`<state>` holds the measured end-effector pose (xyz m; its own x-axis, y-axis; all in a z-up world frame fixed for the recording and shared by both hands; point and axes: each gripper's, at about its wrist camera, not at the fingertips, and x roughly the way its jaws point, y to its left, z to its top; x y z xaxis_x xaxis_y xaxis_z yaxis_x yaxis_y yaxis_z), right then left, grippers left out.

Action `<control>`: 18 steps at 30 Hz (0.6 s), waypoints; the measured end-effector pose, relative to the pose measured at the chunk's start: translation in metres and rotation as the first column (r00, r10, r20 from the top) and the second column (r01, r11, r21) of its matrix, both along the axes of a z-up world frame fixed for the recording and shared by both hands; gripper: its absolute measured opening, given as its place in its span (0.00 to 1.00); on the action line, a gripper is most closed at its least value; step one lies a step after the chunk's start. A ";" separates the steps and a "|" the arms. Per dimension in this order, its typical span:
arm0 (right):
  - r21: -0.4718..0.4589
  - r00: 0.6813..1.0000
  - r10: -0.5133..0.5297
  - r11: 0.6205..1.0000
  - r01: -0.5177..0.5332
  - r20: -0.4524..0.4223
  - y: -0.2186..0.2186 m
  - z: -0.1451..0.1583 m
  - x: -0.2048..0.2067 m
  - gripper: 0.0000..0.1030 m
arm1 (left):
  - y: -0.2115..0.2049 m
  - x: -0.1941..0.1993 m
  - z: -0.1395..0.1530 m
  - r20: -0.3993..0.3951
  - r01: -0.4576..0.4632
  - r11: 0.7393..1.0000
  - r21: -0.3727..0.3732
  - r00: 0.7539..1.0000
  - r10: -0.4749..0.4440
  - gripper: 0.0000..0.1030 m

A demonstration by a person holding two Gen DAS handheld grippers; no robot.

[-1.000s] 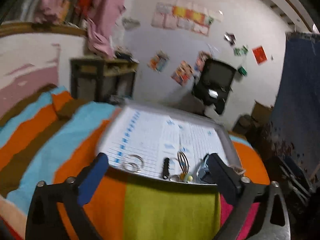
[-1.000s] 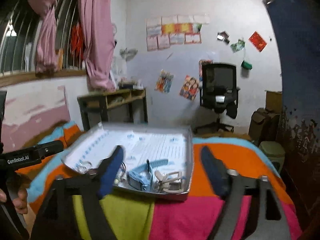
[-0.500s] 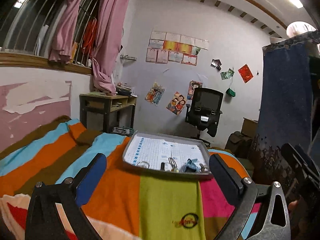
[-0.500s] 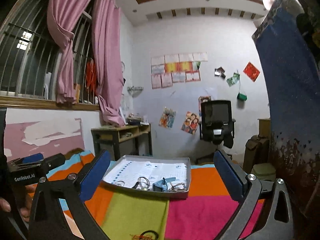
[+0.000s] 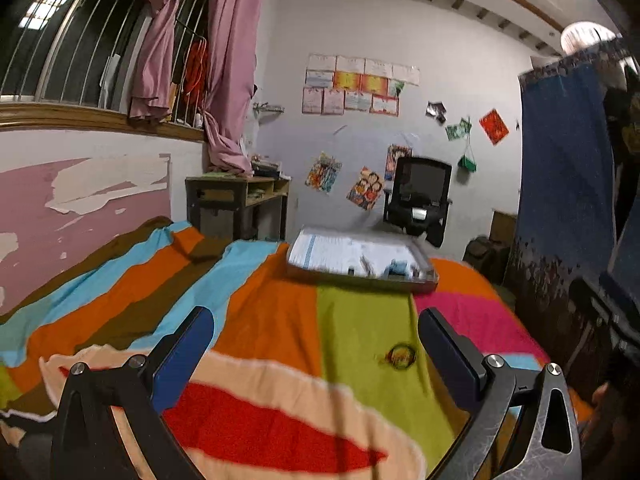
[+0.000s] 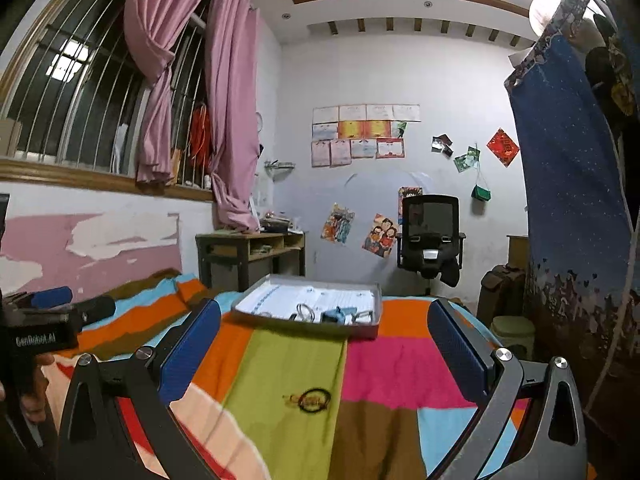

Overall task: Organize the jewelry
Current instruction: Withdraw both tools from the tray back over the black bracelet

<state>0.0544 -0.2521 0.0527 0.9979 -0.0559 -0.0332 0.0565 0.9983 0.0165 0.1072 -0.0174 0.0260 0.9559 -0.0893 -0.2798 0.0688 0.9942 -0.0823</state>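
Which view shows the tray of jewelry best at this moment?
The right wrist view: the tray is sharp there, with rings and a blue piece distinguishable along its near edge. The left wrist view shows the same tray motion-blurred, its contents only dark smudges.

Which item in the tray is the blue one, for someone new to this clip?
On the striped bedspread lies a shallow grey tray lined with printed paper. At its near edge, right of the metal rings, sits the blue piece, the only coloured item there.
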 end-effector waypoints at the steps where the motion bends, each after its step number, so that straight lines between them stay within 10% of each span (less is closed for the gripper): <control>1: -0.004 1.000 0.002 1.000 -0.002 -0.004 0.002 -0.002 -0.004 0.99 | 0.000 -0.005 -0.003 -0.008 -0.001 1.000 0.001 1.000 0.001 1.00; 18: -0.038 0.986 -0.064 0.998 0.059 -0.156 0.001 -0.043 -0.026 0.99 | -0.003 -0.025 -0.035 -0.114 0.008 1.000 0.002 0.993 -0.007 1.00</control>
